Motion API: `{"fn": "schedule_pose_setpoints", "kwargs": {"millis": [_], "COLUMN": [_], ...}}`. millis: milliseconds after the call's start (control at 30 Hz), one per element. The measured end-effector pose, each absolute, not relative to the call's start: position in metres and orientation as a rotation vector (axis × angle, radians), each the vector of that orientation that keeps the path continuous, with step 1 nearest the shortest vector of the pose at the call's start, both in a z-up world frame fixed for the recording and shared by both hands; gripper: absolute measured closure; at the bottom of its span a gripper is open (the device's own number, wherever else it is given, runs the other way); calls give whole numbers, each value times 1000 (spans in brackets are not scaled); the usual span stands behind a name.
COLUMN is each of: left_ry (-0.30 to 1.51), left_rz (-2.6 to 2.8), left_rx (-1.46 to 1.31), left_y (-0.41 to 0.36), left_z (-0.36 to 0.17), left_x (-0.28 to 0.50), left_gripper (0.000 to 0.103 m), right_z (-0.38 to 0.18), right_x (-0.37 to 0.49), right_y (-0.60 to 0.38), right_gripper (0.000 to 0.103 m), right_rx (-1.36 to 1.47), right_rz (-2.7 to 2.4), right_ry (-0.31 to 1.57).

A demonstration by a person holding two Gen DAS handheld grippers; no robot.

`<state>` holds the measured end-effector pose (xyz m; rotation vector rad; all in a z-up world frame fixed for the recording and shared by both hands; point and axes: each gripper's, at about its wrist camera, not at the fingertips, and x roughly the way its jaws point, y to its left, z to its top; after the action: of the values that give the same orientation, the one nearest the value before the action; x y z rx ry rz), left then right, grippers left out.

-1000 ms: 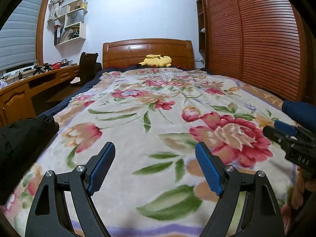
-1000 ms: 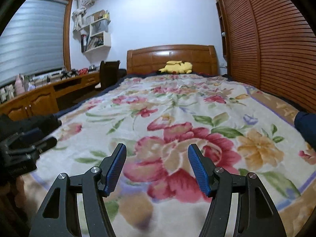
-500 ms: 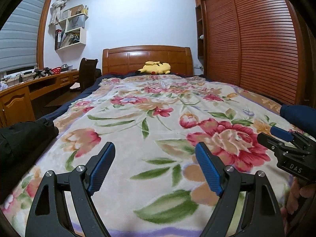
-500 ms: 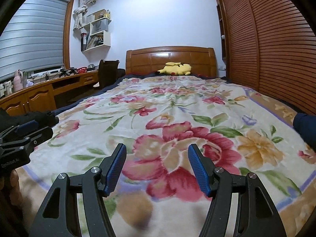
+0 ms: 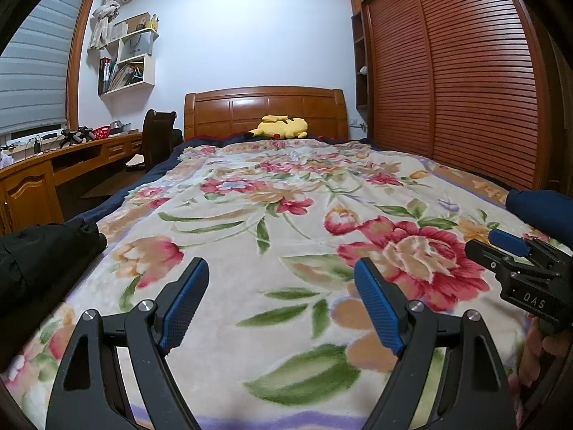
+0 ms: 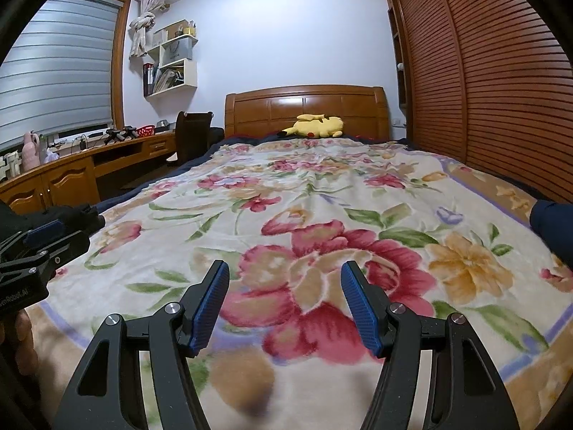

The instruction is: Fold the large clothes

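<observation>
Home bedroom: bed (image 5: pixel 286 215) with floral blanket, wooden headboard (image 5: pixel 265 107), louvred wardrobe (image 5: pixel 447 71), desk (image 6: pixel 89 165).

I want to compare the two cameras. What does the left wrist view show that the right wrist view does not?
Only the left wrist view shows the left gripper from behind, jaws open, nothing between them. Only the right wrist view shows the pink bottle on the desk. Both show the floral blanket, yellow plush toy, black garment and dark blue garment.

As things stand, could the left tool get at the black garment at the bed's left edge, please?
Probably yes: the left tool is open and empty, and nothing lies between it and the black garment except bare floral blanket.
</observation>
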<state>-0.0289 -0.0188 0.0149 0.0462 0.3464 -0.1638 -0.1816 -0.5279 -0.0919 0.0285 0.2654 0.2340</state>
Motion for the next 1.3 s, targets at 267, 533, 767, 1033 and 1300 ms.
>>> {"fn": "schedule_pose_setpoints", "kwargs": {"millis": [267, 533, 767, 1033, 1300], "left_ry": [345, 344, 342, 342, 342], "left_rz": [-163, -163, -163, -163, -163], "left_rx": [46, 42, 41, 42, 42], "left_y": [-19, -18, -18, -18, -17], "left_z": [15, 16, 16, 15, 15], "left_x": [-29, -29, -29, -30, -30], "left_gripper": [19, 19, 19, 19, 19], "right_z": [-92, -92, -92, -93, -93], "right_x": [-179, -179, -179, -178, -178], "right_y": [-527, -528, -528, -527, -527], "right_gripper": [36, 36, 36, 36, 36], "right_rx": [43, 48, 48, 37, 40], "right_rz": [237, 239, 236, 235, 236], "right_ry": [264, 258, 256, 252, 253]}}
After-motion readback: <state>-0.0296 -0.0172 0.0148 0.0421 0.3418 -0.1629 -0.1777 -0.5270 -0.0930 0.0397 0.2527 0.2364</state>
